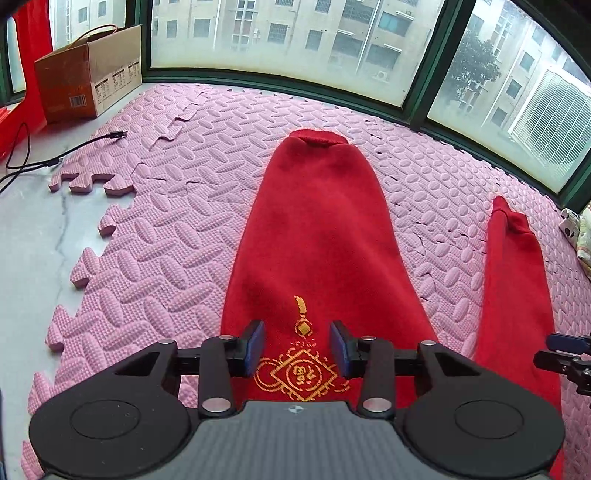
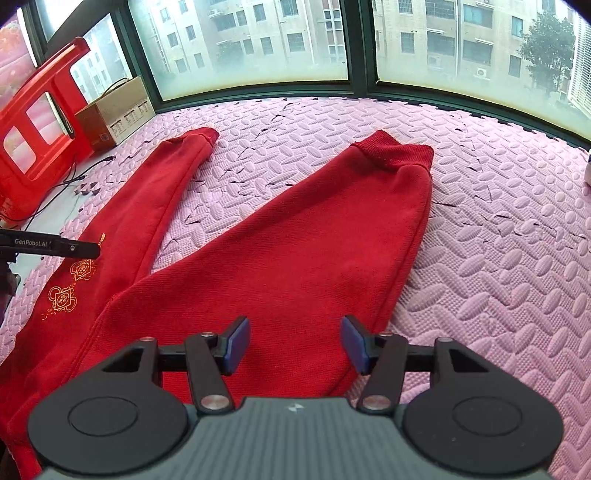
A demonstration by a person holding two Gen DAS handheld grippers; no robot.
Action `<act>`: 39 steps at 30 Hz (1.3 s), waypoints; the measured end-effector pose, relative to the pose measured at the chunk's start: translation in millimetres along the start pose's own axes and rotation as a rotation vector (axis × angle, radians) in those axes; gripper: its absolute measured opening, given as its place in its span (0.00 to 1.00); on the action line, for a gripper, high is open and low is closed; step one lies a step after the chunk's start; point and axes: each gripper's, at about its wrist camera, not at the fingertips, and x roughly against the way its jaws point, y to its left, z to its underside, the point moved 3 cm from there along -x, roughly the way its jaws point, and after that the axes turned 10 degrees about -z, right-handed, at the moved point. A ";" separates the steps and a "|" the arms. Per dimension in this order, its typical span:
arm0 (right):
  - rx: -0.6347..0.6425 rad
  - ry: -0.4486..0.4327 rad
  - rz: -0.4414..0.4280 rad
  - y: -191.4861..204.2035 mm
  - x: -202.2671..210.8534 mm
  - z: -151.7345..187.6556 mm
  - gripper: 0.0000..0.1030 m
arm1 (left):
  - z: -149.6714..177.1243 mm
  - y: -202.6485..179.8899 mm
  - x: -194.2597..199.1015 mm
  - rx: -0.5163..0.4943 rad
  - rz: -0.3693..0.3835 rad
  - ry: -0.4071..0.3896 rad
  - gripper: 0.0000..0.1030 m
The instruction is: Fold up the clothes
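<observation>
A pink foam mat (image 1: 177,236) of interlocking tiles covers most of the sill below the windows (image 1: 288,33); only the left wrist view shows its jagged loose edge and the bare marble surface (image 1: 33,236) beside it. On the mat lie red trousers (image 2: 295,266), spread flat with both legs fanned apart and the cuffs toward the glass. The right wrist view takes in both legs whole, while the left wrist view sees one leg (image 1: 314,229) full length and only a strip of the other (image 1: 513,288) at its right edge.

A red plastic frame (image 2: 37,122) stands at the far left, clearest in the right wrist view, with a cardboard box (image 1: 88,74) next to it. A black cable (image 1: 55,158) trails over the marble.

The left gripper (image 1: 297,349) hangs over the gold embroidery (image 1: 301,373) on its leg, jaws apart and holding nothing. The right gripper (image 2: 295,343) sits above the upper part of the other leg, jaws likewise spread wide and empty.
</observation>
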 end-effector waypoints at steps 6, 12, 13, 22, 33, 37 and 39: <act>0.019 0.004 0.001 -1.1 1.7 -6.0 0.54 | -7.1 12.9 -3.4 0.012 -0.021 0.002 0.34; 0.036 -0.015 0.012 -5.9 -4.0 -27.8 0.55 | -5.5 -17.8 7.4 -0.026 0.050 -0.007 0.36; 0.036 -0.017 0.016 -7.6 -5.5 -30.8 0.55 | -2.9 -24.7 7.1 -0.044 0.067 -0.002 0.36; -0.005 -0.041 0.082 -40.6 -26.8 -64.4 0.55 | 11.8 -65.5 4.3 -0.161 0.129 -0.002 0.24; -0.014 -0.052 0.140 -54.8 -45.4 -84.8 0.61 | 21.6 -61.5 25.5 -0.153 0.162 0.005 0.39; -0.014 -0.047 0.170 -57.3 -52.2 -86.2 0.61 | 34.0 -60.4 42.9 -0.168 0.180 -0.004 0.47; -0.006 -0.045 0.175 -56.1 -53.0 -86.6 0.61 | 40.8 -58.9 49.0 -0.167 0.192 0.000 0.47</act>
